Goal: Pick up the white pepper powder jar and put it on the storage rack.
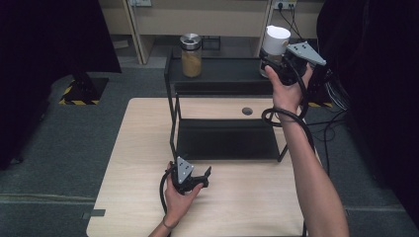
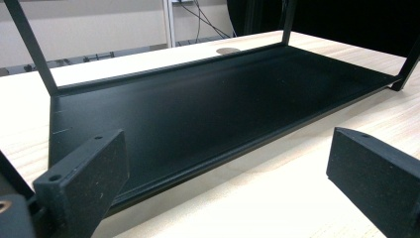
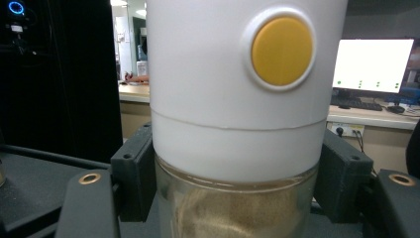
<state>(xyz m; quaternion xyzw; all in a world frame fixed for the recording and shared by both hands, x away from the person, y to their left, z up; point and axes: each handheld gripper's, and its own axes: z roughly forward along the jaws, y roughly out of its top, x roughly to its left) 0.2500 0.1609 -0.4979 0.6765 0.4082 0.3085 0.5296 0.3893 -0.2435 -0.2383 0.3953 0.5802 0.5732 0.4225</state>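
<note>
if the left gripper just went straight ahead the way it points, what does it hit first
Probably the front edge of the rack's lower shelf. The left gripper, jaws open, sits low over the table aimed at that edge. Depth is unclear, so it might skim just above it.

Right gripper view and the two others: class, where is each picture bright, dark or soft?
Right gripper view: the white-lidded jar is evenly lit, the monitor behind it washed out. Left gripper view: a soft sheen on the black shelf, near jaws slightly soft. High view: dark corners, wooden table well lit.
</note>
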